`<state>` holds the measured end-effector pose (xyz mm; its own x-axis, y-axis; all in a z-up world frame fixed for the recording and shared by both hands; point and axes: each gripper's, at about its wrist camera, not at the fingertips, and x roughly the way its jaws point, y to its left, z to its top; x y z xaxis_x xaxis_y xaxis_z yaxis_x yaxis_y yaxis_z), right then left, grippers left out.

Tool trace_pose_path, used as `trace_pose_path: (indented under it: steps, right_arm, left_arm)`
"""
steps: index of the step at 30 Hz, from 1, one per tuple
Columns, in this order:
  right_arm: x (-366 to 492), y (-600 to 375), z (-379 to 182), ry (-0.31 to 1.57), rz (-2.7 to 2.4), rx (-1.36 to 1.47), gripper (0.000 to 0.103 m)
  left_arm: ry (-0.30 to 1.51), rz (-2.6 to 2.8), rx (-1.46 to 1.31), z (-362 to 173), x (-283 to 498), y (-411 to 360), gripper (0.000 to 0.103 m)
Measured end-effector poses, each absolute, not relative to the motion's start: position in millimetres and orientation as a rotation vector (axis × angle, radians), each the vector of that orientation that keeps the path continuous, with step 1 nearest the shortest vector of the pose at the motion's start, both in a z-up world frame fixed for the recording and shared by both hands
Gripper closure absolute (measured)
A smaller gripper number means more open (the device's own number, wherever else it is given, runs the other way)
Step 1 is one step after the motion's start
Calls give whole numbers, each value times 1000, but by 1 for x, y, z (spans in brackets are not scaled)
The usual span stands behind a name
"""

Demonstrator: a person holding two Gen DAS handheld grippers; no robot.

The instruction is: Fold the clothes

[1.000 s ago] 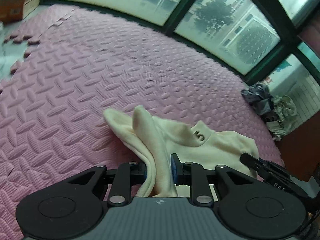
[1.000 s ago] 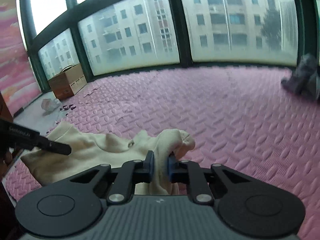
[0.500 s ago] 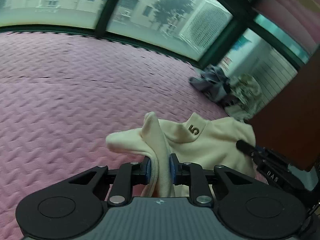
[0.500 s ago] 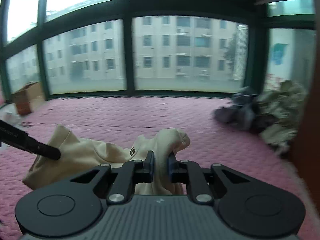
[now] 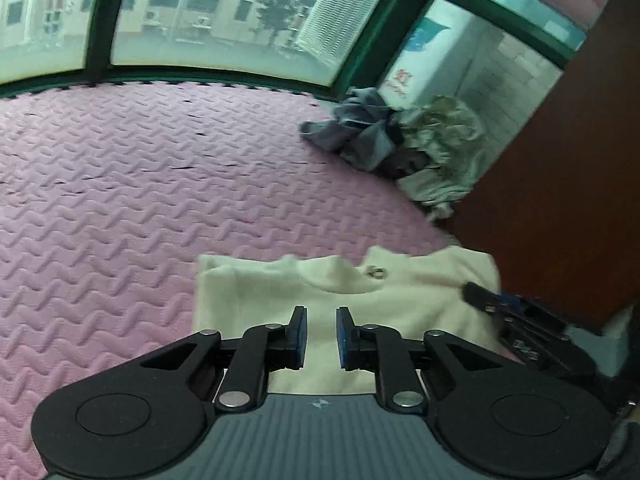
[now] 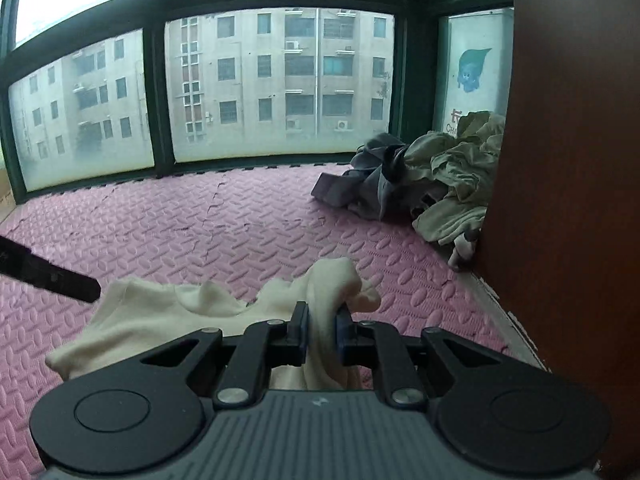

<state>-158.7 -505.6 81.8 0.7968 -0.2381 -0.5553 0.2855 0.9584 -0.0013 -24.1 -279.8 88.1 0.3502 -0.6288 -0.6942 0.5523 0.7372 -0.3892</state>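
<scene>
A cream garment (image 5: 420, 292) with a small tag at its collar lies spread low over the pink foam mat (image 5: 160, 200). In the left wrist view my left gripper (image 5: 322, 312) stands over its near edge. Its jaws are a narrow gap apart, and cream cloth fills that gap. One finger (image 5: 492, 304) of my right gripper reaches the garment's right corner. In the right wrist view my right gripper (image 6: 322, 308) is shut on a bunched fold of the cream garment (image 6: 160, 320). A finger (image 6: 60, 280) of my left gripper touches the garment's left corner.
A pile of grey and olive clothes (image 6: 432, 176) lies against a tall brown cabinet (image 6: 568, 200) on the right; the same clothes pile (image 5: 400, 144) shows in the left wrist view. Dark-framed windows (image 6: 280, 80) bound the mat's far edge. Open mat (image 6: 200, 232) stretches left.
Both grippers swung right with the garment toward the clothes pile and cabinet. The cloth bunch that rose above the left pads has dropped flat. The left jaws stand narrower.
</scene>
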Motion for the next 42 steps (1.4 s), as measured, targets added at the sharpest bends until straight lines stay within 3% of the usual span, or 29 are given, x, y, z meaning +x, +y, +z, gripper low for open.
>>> trace_pose_path:
  steps: [5,9,12,20,25,26,29,33,42]
  right_arm:
    - [-156,-513,71,607,-289,143,91]
    - [-154,-522,63,626,-292,190,88]
    - [-156,-528,57,639,-295,226,80]
    - [-158,-548,39,676,-301,344,65]
    - [-156,-547,34,688,-284,361,65]
    - [-155,-546,33,691,-279,362,65]
    - [-152,-541,33,697,-280,344,65]
    - [-152,-539,34,693,-264,333,83]
    - [-160,-525,76,582,-311,146,89]
  left_arm:
    - [975,-668,-110,70,-11,-263,76]
    - [982,-634,-113,59,-10,-258,55]
    - [1011,-623,-138,49,-7,-256,46]
    - [1050,-593,-159,30,-1,-258,42]
    - [1030,-616,-117,31,-3,-266,45]
    - [1032,-629,-122,31,-3,-267,55]
    - [1031,-650,-121,29,-4,-276,65]
    - [1047,-657,-146,28,-3,-278,82]
    - [955,-739,-125,64,-14,-296,85]
